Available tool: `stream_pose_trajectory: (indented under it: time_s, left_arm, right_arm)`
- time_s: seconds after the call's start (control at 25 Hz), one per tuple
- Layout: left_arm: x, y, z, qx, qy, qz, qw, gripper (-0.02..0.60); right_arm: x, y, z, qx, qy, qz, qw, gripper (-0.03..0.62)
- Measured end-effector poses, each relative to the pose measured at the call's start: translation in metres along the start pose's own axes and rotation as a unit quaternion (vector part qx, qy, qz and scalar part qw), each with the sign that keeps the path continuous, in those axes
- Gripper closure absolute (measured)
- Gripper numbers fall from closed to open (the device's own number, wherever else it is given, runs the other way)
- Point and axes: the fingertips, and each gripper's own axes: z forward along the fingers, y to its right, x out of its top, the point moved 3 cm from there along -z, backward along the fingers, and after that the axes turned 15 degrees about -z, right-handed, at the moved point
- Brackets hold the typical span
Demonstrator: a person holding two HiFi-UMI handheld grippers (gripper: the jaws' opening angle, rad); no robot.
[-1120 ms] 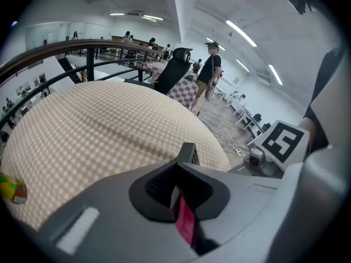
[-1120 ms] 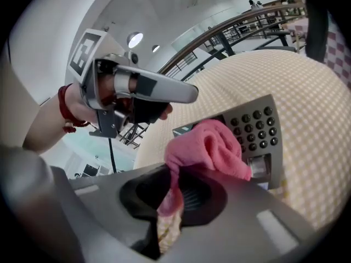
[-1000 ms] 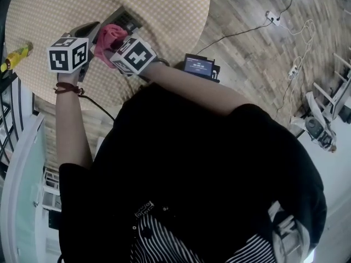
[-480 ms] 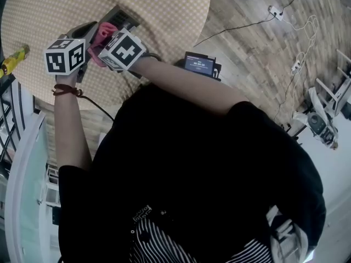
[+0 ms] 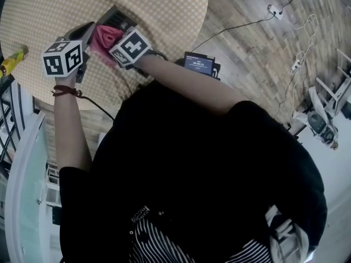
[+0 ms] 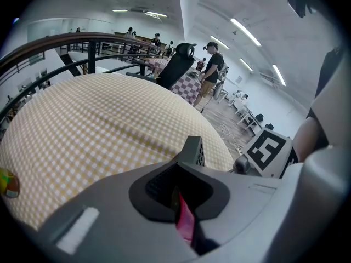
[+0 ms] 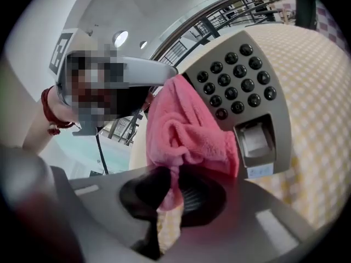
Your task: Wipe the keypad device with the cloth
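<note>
Head view: on the round checkered bench (image 5: 164,10) the grey keypad device (image 5: 118,18) lies near the edge closest to the person. The left claw (image 5: 82,37) sits at its left side, and the right claw (image 5: 114,44) presses a pink cloth (image 5: 105,36) onto it.

Left gripper view: the jaws are closed on the device's edge. A sliver of pink shows in the slit between them.

Right gripper view: the jaws are clamped on a fold of the cloth. The bunched cloth rests against the device's face, just beside the black keys (image 7: 236,81) and the paper slot (image 7: 255,141).
</note>
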Motion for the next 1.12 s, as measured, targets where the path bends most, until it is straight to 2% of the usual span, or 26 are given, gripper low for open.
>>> stream_pose_trajectory:
  time_s: [0.16,0.4,0.68,0.88,1.0,1.12]
  left_arm:
    - [-0.001,0.003,-0.002,0.010,0.007,0.007,0.9999,0.577]
    - [-0.004,0.004,-0.006,0.013,0.007,0.009,0.9998,0.577]
    - [-0.003,0.004,-0.005,0.011,0.013,0.013,0.9998,0.577]
    - [-0.003,0.003,-0.005,0.011,0.014,0.015,0.9997,0.577]
    - [-0.005,0.002,-0.003,0.007,0.010,0.014,0.9998,0.578]
    - [-0.002,0.003,-0.001,0.004,0.008,0.016,0.9998,0.577]
  right_arm:
    - [0.010,-0.006,-0.006,-0.015,0.004,-0.006,1.000,0.548]
    - [0.063,-0.025,-0.022,-0.011,0.064,-0.069,0.996,0.548]
    - [0.054,-0.017,-0.019,0.003,0.064,-0.021,0.998,0.548]
    - [0.028,-0.011,-0.010,-0.006,0.031,-0.048,0.998,0.548]
    - [0.008,-0.007,-0.003,-0.013,0.016,-0.040,0.999,0.548]
    - [0.009,-0.005,-0.004,-0.024,0.010,-0.035,0.999,0.548]
